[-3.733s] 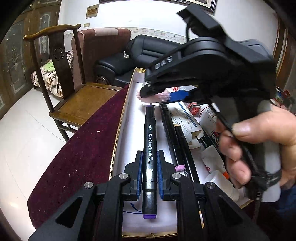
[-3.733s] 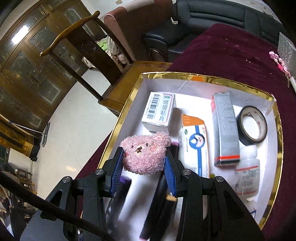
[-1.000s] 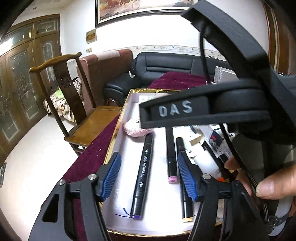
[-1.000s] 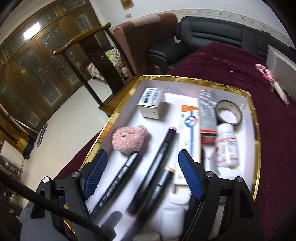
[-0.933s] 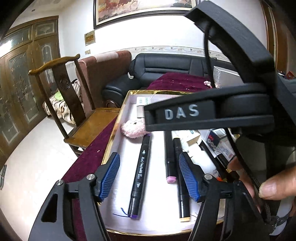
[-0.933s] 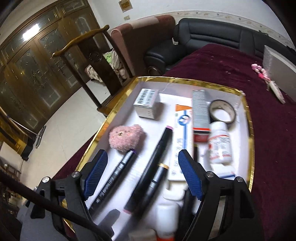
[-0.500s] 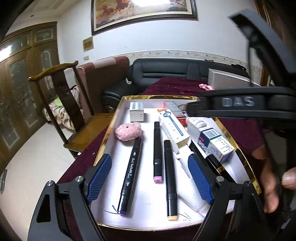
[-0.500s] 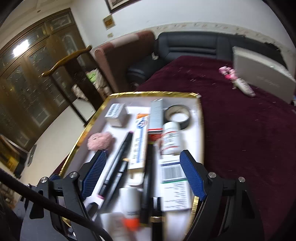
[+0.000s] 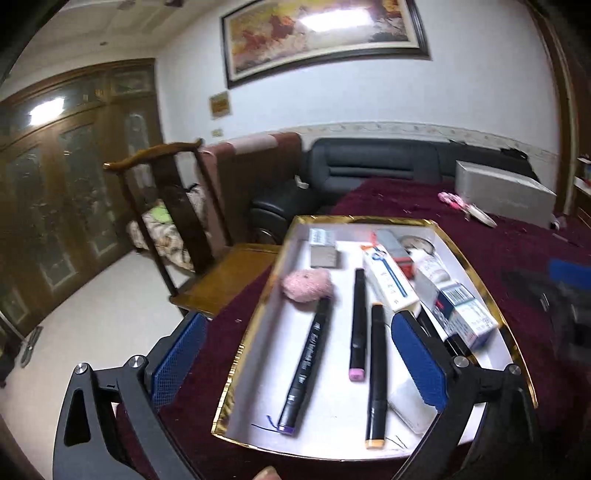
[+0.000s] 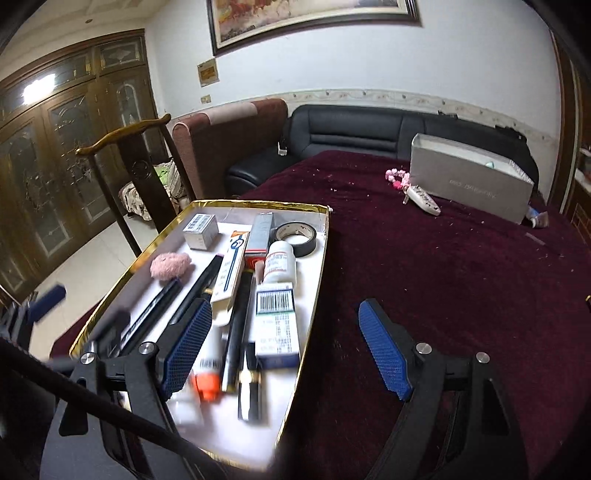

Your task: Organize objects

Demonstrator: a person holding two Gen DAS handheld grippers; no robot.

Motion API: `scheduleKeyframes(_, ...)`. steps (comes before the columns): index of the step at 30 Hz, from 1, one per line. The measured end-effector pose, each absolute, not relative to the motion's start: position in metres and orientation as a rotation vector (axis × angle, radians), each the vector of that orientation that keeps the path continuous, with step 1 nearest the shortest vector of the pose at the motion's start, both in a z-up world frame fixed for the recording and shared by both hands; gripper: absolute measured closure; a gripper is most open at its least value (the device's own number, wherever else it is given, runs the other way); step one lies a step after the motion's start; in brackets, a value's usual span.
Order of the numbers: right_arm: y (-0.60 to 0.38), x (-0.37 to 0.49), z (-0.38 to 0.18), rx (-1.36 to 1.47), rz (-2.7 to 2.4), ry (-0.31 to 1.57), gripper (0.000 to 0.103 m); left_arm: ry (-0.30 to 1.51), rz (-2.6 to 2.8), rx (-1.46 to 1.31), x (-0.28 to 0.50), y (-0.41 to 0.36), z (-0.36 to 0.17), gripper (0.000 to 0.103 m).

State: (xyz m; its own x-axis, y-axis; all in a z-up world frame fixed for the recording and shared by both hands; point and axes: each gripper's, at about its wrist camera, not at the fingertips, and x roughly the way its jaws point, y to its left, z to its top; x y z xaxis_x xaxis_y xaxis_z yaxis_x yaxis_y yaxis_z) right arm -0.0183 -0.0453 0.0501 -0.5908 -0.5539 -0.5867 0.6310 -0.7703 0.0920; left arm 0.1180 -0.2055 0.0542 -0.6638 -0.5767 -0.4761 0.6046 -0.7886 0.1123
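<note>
1. White wall (image 9: 480,103), framed painting (image 9: 321,33) hung high.
2. Dark wood glazed cabinets (image 9: 74,192) at left.
3. Black leather sofa (image 10: 362,136), wooden chair (image 9: 173,206).
4. Pale tiled floor (image 9: 92,314).

Maroon-clothed table (image 10: 443,295) (gold-rimmed tray (image 10: 317,280), grey box (image 10: 469,188))
</note>
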Motion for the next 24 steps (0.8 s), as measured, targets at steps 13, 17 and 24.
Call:
scheduleKeyframes(13, -0.033, 0.013, 0.042, 0.734, -2.298, 0.117, 0.016, -0.021, -2.394, 0.673, 0.12, -0.197, 0.045, 0.005)
scheduleKeyframes(17, -0.035, 0.014, 0.039, 0.715, -2.322, 0.127, 0.016, 0.013, -2.403, 0.67, 0.122, -0.198, 0.045, 0.005)
scheduleKeyframes(24, -0.032, 0.024, 0.046, 0.623, -2.343, 0.118, 0.014, 0.041, -2.388, 0.667, 0.124, -0.205, 0.043, 0.005)
